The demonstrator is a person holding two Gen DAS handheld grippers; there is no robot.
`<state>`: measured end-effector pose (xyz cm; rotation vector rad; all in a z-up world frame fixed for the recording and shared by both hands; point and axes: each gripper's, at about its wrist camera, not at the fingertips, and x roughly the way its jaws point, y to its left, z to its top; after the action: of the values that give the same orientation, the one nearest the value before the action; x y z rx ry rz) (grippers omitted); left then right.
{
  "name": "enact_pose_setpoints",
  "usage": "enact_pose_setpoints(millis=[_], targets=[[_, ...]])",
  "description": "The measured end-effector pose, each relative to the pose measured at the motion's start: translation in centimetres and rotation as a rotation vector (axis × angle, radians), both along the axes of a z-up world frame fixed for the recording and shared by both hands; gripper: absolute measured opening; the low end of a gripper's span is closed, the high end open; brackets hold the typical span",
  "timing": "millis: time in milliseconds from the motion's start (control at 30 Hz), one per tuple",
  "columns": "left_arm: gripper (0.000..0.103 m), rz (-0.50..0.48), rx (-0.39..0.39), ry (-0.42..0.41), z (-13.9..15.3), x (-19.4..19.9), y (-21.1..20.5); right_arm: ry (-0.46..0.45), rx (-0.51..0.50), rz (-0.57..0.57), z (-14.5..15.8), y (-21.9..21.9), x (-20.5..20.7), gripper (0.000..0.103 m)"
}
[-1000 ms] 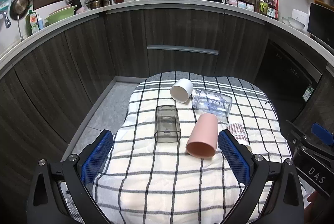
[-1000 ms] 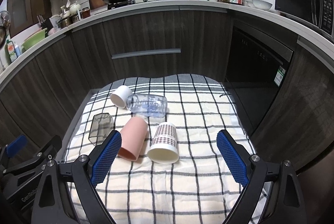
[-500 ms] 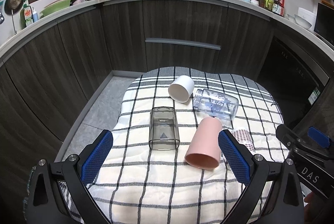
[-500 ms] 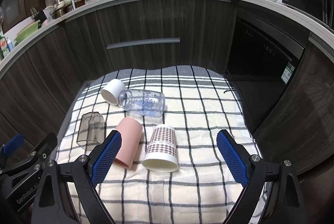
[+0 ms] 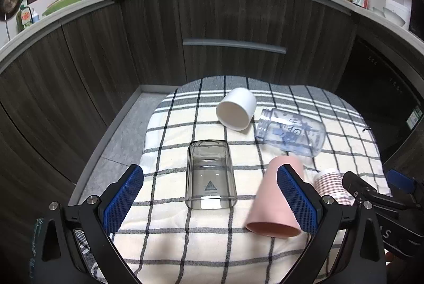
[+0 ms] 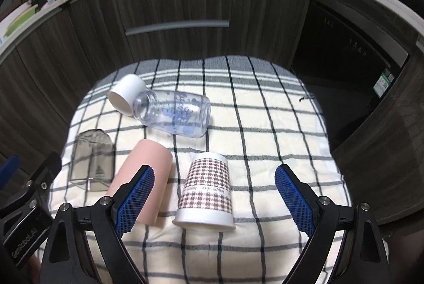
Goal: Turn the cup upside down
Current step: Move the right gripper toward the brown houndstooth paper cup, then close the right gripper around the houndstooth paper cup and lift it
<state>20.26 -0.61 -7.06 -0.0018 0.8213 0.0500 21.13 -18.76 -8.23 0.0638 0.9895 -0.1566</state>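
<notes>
Several cups lie on their sides on a checked cloth [image 5: 169,239]. A smoky clear square cup [image 5: 210,175] lies between the fingers of my open left gripper [image 5: 210,200]. A pink cup [image 5: 275,199] lies by its right finger. A white cup [image 5: 236,112] and a clear glass jar [image 5: 291,132] lie farther back. In the right wrist view a houndstooth paper cup [image 6: 205,191] lies between the fingers of my open right gripper [image 6: 214,195], with the pink cup [image 6: 143,172] by the left finger and the smoky cup [image 6: 92,159] farther left.
Dark wood cabinets [image 5: 233,27] curve behind the cloth, with a drawer handle [image 5: 234,45]. A dark appliance front [image 6: 344,50] stands to the right. The cloth's left edge drops to a grey floor strip [image 5: 119,135]. The other gripper shows at the edge of each view.
Both grippers have moved forward and down toward the cups, which look larger and nearer. The smoky cup now sits between the left fingers, the houndstooth cup between the right ones. No cup has moved.
</notes>
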Motion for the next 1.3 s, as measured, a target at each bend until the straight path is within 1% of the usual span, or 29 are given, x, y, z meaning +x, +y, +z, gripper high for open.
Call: enact_pose_setpoints(millis=[233, 467, 533, 633, 700, 833, 1033, 1167, 1300], targets=[[0.103, 0.010, 0.014, 0.026, -1.6, 1.3, 0.4, 0.098, 0.021, -0.026, -3.2, -0.1, 2.0, 0.092], [0.103, 0.014, 0.011, 0.047, -2.5, 1.2, 0.5, 0.190, 0.021, -0.038, -6.0, 0.3, 2.9, 0.092], [0.103, 0.014, 0.011, 0.051, -2.6, 1.0, 0.6, 0.217, 0.036, -0.045, -6.8, 0.1, 3.0, 0.089], [0.103, 0.012, 0.010, 0.054, -2.7, 0.8, 0.6, 0.251, 0.058, -0.048, -7.8, 0.0, 2.9, 0.079], [0.103, 0.013, 0.010, 0.053, -2.6, 0.7, 0.6, 0.272, 0.084, -0.046, -8.4, -0.1, 2.9, 0.064], [0.103, 0.015, 0.008, 0.046, -2.2, 0.3, 0.8, 0.250, 0.096, -0.042, -8.0, -0.1, 2.5, 0.063], [0.103, 0.013, -0.001, 0.029, -1.0, -0.9, 1.0, 0.199, 0.088, -0.044, -5.6, -0.1, 1.5, 0.062], [0.103, 0.016, -0.004, 0.015, 0.2, -2.5, 1.5, 0.173, 0.095, -0.032, -3.5, 0.3, -0.4, 0.062], [0.103, 0.022, -0.006, 0.014, 0.9, -4.7, 2.5, 0.167, 0.107, 0.002, -2.4, 1.3, -2.4, 0.062]])
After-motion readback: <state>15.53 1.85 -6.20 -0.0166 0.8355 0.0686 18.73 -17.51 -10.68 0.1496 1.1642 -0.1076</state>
